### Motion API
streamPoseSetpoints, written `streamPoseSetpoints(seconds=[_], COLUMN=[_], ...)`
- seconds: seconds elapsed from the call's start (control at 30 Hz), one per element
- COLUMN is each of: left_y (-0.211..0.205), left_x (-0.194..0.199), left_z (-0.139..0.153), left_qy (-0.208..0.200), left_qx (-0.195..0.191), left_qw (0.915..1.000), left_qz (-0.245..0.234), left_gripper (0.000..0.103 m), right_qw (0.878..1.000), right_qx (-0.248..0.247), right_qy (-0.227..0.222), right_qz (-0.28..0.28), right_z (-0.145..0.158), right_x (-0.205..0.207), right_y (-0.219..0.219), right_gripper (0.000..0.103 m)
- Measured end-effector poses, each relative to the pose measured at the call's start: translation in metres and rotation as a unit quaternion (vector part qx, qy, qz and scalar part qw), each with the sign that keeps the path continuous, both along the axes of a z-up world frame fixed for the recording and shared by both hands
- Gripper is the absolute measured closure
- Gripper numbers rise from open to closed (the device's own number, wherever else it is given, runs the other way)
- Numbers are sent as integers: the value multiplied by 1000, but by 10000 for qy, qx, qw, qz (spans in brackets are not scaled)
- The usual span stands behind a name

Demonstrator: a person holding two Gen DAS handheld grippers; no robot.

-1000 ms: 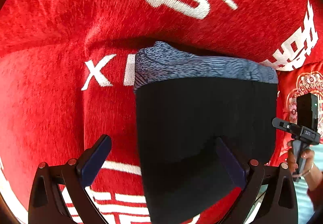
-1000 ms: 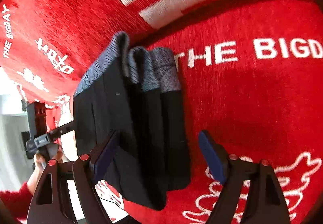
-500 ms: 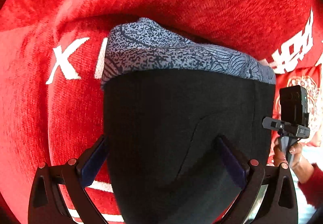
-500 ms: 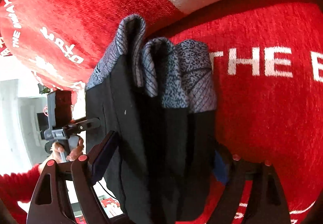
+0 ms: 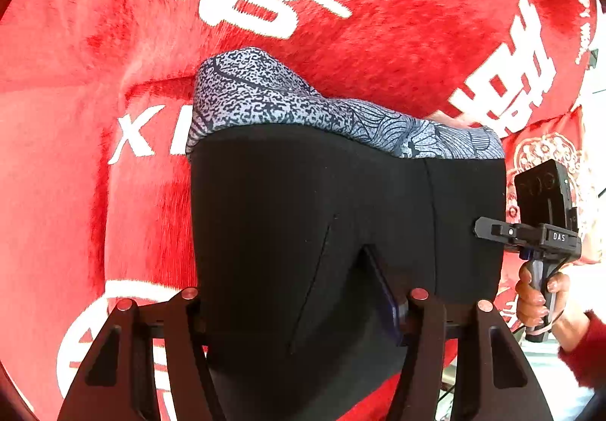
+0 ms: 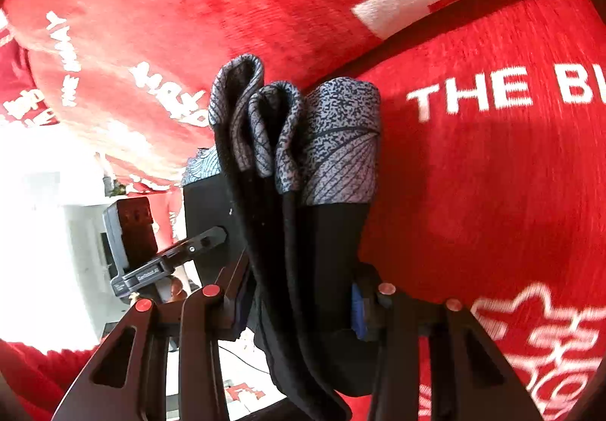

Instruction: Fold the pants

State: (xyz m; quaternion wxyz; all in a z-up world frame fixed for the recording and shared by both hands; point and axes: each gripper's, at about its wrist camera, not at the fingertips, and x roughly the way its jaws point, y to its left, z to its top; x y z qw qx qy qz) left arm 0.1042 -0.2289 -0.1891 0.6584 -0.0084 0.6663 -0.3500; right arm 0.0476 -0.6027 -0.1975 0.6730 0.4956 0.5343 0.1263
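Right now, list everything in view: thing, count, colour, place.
pants: one pair, black with a grey patterned waistband, folded in layers, held up over the cover
cover: one, red plush with white lettering, behind and under the pants
left gripper: one, black, jaws shut on the pants' lower part
right gripper: one, black with blue pads, jaws shut on the folded layers
hand: one, red sleeve, on the right gripper's handle

Hidden behind the cloth

Your left gripper [image 5: 299,311] has its left finger buried behind the black pants [image 5: 341,231]; their lower end runs off the frame, and the red blanket's [image 6: 492,174] lettering is cut at the right edge.
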Motion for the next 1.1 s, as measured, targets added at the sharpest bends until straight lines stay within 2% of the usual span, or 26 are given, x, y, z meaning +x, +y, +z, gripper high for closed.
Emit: streamPoseSetpoints(seconds=[0.17,0.27,0.43,0.53,0.6,0.63,0.67,0.77,0.87,0.9,0.93,0.97,1.03,1.1], left_y=[18,33,63,67,65,68,69,73,81,85,86,87,90,80], left_x=[-27,-52,-81,-92,-95,-96,-96,-95,-95,-96,-100,-103,-113,-127], left_z=[18,23,13,-8,-26,-34,-34,-24,-4,3,13,19,34,41], left_qy=[-63,-68,66,58,84,18,-175,-555,-1041,-1174,-1352,-1443,-1572,-1528], left_qx=[75,180,313,449,704,801,832,1010,1408,1499,1545,1524,1343,1103], left_qw=[9999,9998,9993,9989,9975,9967,9963,9933,9844,9816,9787,9777,9784,9818], left_qz=[70,101,191,85,71,92,130,101,170,152,87,35,-90,-224], left_gripper=[40,40,40,39,31,18,10,10,10,10,10,10,10,10], right_qw=[9998,9996,9995,9984,9932,9874,9848,9744,9588,9549,9510,9498,9511,9514], right_qx=[171,236,120,-299,-838,-1243,-1436,-1995,-2567,-2702,-2848,-2906,-2923,-2990], right_qy=[-58,4,147,324,674,835,850,1016,1217,1232,1194,1136,965,733], right_qz=[101,176,266,353,455,510,472,216,-20,-93,-179,-217,-256,-82], right_z=[19,20,13,-3,-14,-17,-15,3,22,28,38,46,58,67], right_x=[-32,-51,-76,-84,-88,-90,-94,-104,-117,-120,-125,-135,-136,-128], right_y=[17,33,57,63,75,81,82,83,82,81,82,81,89,107], right_gripper=[59,59,59,55,49,41,36,35,35,36,46,61,73,75])
